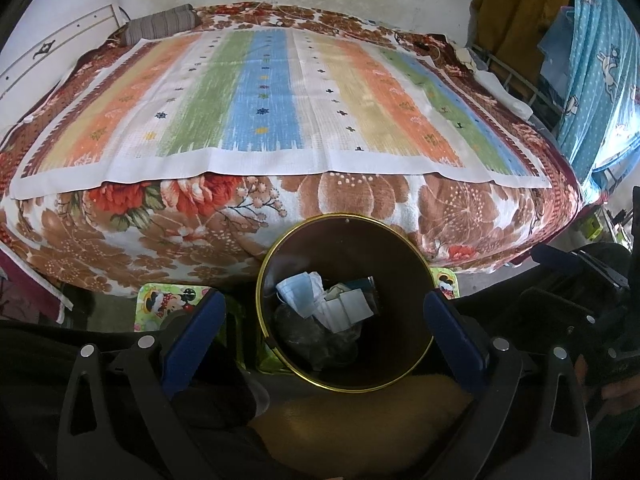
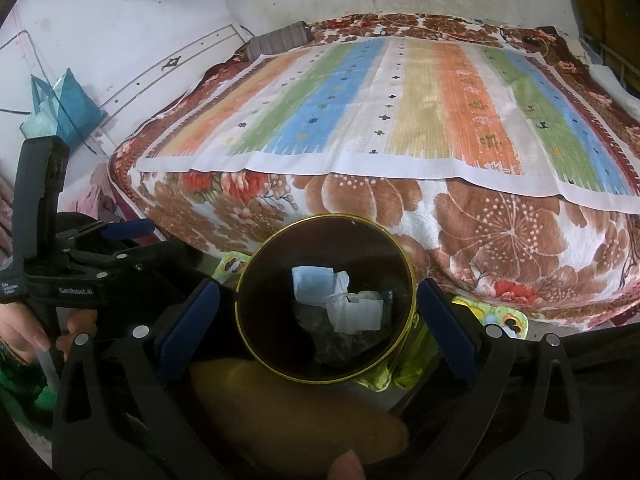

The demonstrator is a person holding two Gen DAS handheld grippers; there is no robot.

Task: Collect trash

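Observation:
A dark round bin with a gold rim (image 1: 400, 236) stands on the floor at the foot of the bed; it also shows in the right wrist view (image 2: 404, 256). Inside lie a blue face mask (image 1: 298, 294), white paper scraps (image 1: 352, 306) and a dark crumpled bag (image 1: 308, 340); the right wrist view shows the mask (image 2: 310, 284) and paper (image 2: 354, 314) too. My left gripper (image 1: 324, 328) is open and empty above the bin. My right gripper (image 2: 320, 316) is open and empty above it too. The left gripper's body (image 2: 80, 272) shows at left in the right wrist view.
The bed (image 1: 280, 92) with a striped cloth over a floral blanket fills the far side. A grey pillow (image 1: 162, 24) lies at its head. Cartoon-printed green mats (image 1: 168, 302) lie on the floor by the bin. A blue curtain (image 1: 592, 80) hangs at right. A teal bag (image 2: 60, 108) hangs on the left wall.

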